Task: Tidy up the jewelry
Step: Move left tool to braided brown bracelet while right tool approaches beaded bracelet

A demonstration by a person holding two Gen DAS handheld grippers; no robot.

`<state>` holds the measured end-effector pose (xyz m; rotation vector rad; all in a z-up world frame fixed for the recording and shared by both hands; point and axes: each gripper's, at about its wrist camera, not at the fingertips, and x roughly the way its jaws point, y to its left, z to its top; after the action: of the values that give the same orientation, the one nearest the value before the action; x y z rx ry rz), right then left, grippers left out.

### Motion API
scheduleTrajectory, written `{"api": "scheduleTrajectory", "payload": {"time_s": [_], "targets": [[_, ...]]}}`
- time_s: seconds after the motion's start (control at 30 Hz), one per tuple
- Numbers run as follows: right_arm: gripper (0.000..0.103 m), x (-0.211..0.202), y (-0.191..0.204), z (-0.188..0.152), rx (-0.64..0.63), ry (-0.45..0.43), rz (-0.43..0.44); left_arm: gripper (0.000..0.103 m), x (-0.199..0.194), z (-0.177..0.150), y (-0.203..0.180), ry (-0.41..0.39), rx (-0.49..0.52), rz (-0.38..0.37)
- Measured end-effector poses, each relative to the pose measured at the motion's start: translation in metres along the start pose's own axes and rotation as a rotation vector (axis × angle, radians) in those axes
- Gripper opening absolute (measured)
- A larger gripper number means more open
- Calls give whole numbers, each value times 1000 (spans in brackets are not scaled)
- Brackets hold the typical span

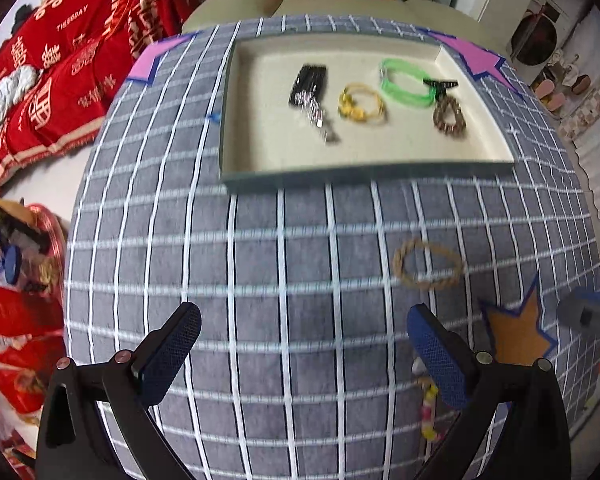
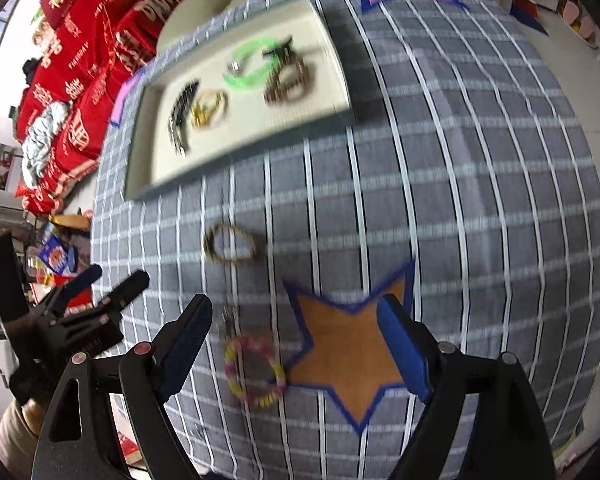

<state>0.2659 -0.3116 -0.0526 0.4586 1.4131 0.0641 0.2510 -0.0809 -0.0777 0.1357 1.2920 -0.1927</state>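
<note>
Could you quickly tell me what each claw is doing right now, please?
Left claw: open, holding nothing.
Right claw: open, holding nothing.

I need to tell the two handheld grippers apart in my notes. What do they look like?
No visible difference. The left gripper and the right gripper both have black angular plastic arms with round metal rivets, and fingers faced with textured dark-blue pads. No cables, markings or sleeves show.

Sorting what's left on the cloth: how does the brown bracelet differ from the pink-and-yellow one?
The brown bracelet is one plain colour; the pink-and-yellow bracelet is banded in two. The brown one lies nearer the tray; the pink-and-yellow one lies beside the orange star. Both lie loose on the checked cloth, outside the tray.
</note>
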Motion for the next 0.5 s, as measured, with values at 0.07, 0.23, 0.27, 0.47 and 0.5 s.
{"api": "scheduleTrajectory", "payload": {"time_s": [0.07, 0.23, 0.27, 0.47, 0.5], "targets": [[86, 5, -1, -13, -8, 16, -20, 103, 1, -10, 0, 11, 3, 1], [86, 26, 6, -45, -56, 70, -84, 103, 7, -34, 3, 50, -3, 4], [86, 30, 8, -50, -66, 76, -97, 103, 7, -38, 4, 54, -7, 3], [86, 54, 16, -68, -93, 87, -170, 103, 9, -50, 8, 59, -18, 0], [86, 57, 18, -70, -96, 86, -180, 103, 9, -51, 8, 58, -20, -2]]}}
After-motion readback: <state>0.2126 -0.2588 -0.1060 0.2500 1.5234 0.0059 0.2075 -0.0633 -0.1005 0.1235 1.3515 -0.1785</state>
